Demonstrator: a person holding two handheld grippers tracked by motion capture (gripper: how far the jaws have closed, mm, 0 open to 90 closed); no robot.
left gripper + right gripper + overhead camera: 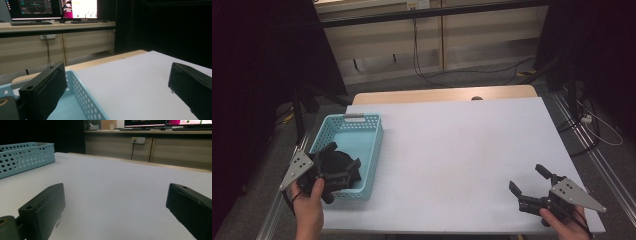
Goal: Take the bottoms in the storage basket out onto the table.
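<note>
Nearest the camera in the high view, two hand-held grippers are seen at the front edge of a white surface [462, 150]. The right gripper [527, 180] is held low over the bare front right corner, its jaws spread apart with nothing between them. The left gripper [344, 157] is held over the front half of a light blue perforated basket [374, 145], its jaws likewise parted (in the left gripper view one jaw hangs inside the basket and the other outside, over the surface, so the near wall is straddled rather than gripped). A dark mass is seen in the basket under that gripper; whether it is an item or just gripper and shadow cannot be told. The work is judged either finished or not yet begun. Farther back lie floor cables and a desk with monitors.
</note>
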